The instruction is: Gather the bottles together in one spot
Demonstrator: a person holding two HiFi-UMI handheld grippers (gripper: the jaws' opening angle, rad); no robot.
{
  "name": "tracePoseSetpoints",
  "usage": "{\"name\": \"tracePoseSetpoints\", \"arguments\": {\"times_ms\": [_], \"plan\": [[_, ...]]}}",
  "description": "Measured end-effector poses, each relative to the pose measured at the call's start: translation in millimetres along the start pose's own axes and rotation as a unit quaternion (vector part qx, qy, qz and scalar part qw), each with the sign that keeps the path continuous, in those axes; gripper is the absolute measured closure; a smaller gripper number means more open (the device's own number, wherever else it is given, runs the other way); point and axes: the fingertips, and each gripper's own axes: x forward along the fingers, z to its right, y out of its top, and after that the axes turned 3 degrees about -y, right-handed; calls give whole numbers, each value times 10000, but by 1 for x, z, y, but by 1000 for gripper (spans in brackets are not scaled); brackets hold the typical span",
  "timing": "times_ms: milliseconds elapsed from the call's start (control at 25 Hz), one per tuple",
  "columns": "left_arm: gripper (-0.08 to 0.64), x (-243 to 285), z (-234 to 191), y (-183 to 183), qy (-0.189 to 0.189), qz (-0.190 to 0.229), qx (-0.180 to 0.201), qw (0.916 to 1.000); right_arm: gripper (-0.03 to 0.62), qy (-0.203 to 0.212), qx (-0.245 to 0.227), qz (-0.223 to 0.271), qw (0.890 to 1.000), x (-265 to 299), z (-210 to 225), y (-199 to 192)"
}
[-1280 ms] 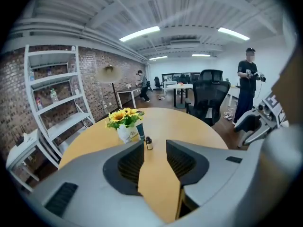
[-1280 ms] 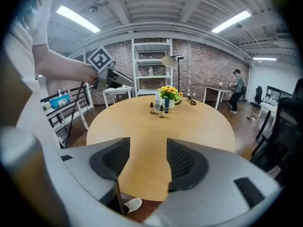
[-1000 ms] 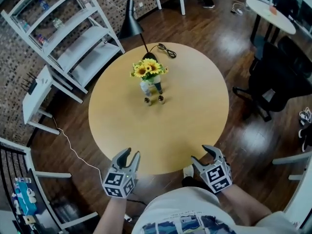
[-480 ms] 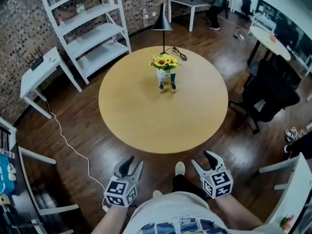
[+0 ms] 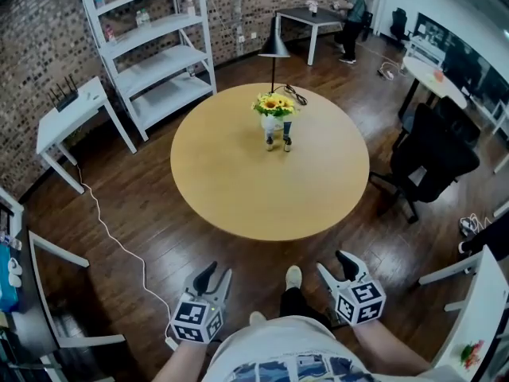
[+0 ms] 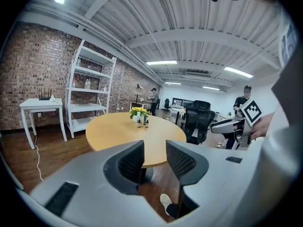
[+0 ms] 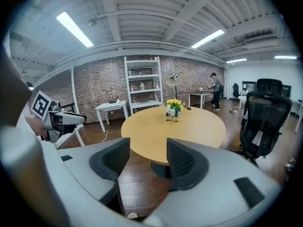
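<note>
Bottles (image 5: 270, 142) stand close together on the far side of the round counter (image 5: 238, 197), just in front of the vase of sunflowers (image 5: 274, 106). I stand on the floor, well apart from the counter's near edge. My left hand-held gripper (image 5: 216, 270) has its jaws partly apart with nothing between them. My right hand-held gripper (image 5: 334, 263) is spread a little wider and is likewise empty.

Judgement: the gathering looks complete, so the step in hand is verification.

1. Sight along the right hand-held gripper.
2. Confirm each bottle is upright and beside its neighbour.
3. Step closer to count them; from here they are too small to count.
4. Hold both hand-held grippers clear of the counter edge.
</note>
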Motion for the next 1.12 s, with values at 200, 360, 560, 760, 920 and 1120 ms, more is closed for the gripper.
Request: {"name": "tracePoseSetpoints", "arguments": {"times_ms": [200, 360, 560, 760, 920, 1120], "plan": [[410, -10, 5, -7, -49, -100, 145, 9998, 328, -48, 87, -65, 9999, -9, -8, -7], [410, -13, 3, -11, -107, -204, 143, 9996, 328, 0, -54, -110, 9999, -6, -20, -6], [410, -15, 0, -16, -128, -267, 91, 9995, 328, 74, -191, -167, 9997, -3, -32, -6], [410, -16, -2, -16, -157, -297, 51, 9994, 328, 86, -248, -257, 9993, -3, -36, -7], [410, -15, -3, -20, -177, -325, 54, 9993, 328, 52, -223, -258, 9994, -1, -35, -9], [410, -8, -6, -24, -214, -320, 94, 9992, 328, 94, -252, -295, 9992, 6, -37, -13]]}}
